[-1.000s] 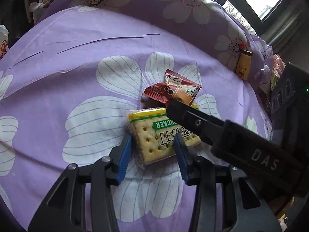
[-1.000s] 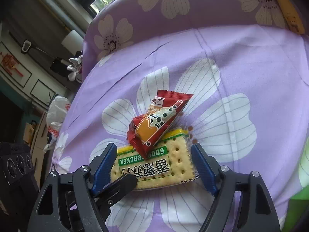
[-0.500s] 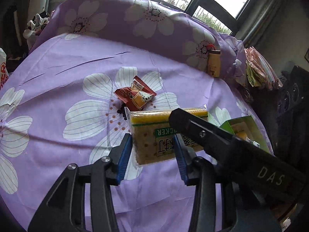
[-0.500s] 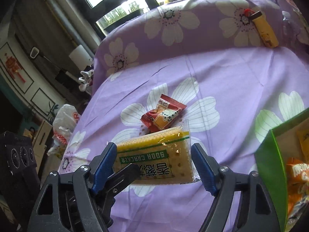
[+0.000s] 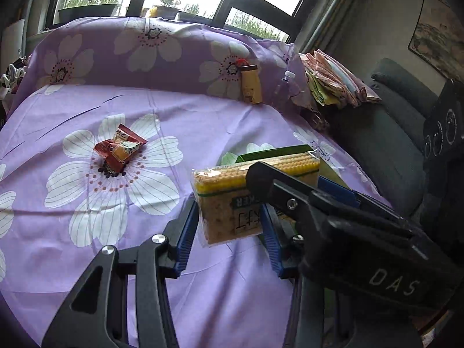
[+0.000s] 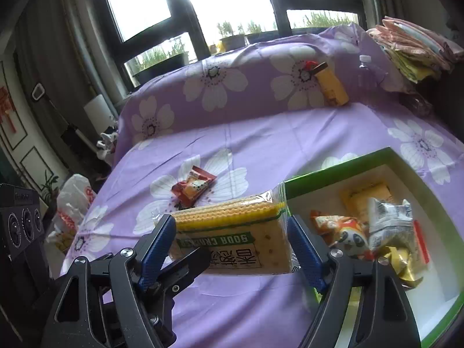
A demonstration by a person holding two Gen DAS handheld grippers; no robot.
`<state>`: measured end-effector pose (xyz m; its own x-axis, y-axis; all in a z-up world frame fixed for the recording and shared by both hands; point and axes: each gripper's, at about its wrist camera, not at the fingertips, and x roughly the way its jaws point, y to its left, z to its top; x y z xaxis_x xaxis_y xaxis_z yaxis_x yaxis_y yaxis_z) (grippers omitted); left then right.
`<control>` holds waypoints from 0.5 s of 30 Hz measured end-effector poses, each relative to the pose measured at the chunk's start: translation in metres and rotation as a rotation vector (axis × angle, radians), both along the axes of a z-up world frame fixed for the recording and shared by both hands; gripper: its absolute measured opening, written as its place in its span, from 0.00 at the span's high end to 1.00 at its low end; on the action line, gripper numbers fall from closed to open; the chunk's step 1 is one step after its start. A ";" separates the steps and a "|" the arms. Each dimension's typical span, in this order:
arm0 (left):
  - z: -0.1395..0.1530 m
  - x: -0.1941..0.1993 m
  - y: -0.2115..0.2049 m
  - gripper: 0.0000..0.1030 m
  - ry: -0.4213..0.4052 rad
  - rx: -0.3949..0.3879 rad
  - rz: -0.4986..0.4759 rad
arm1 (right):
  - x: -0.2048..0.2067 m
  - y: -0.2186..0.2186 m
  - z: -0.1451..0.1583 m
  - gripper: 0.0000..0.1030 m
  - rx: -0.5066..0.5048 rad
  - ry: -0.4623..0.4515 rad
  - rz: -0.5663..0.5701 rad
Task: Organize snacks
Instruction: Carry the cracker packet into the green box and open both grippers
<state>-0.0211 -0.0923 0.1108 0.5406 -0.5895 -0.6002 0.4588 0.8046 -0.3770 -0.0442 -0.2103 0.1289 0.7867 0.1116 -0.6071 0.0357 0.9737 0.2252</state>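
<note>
Both the left hand-held gripper [image 5: 230, 220] and right hand-held gripper [image 6: 232, 249] clamp the cracker pack [image 6: 232, 243] (lifted clear) beside the green box [image 6: 342, 168].

Both tools, left tool [image 5: 229, 217] and right tool [image 6: 232, 243], clamp one cracker pack [image 6: 232, 235], raised.

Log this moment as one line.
both hand-held grippers: left, right shut on soda cracker pack | pack: airborne beside green box | red snack packet: on bedsheet
</note>
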 end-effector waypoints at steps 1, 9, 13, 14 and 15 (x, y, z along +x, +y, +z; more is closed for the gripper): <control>0.001 -0.001 -0.005 0.58 0.004 -0.004 -0.009 | -0.004 -0.003 0.003 0.21 -0.014 -0.007 -0.013; 0.012 -0.012 -0.060 0.59 -0.012 0.007 -0.074 | -0.020 -0.047 0.015 0.21 -0.033 -0.026 -0.112; 0.013 -0.017 -0.088 0.58 -0.005 0.013 -0.123 | -0.030 -0.076 0.015 0.21 -0.006 -0.013 -0.169; 0.013 -0.018 -0.094 0.58 -0.006 0.015 -0.134 | -0.033 -0.083 0.015 0.21 0.004 -0.008 -0.185; 0.013 -0.018 -0.100 0.58 -0.006 0.018 -0.142 | -0.035 -0.091 0.014 0.21 0.018 -0.005 -0.201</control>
<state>-0.0396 -0.1928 0.1240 0.4561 -0.6494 -0.6085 0.5704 0.7381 -0.3603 -0.0794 -0.3009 0.1432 0.7971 -0.0370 -0.6027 0.2278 0.9428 0.2433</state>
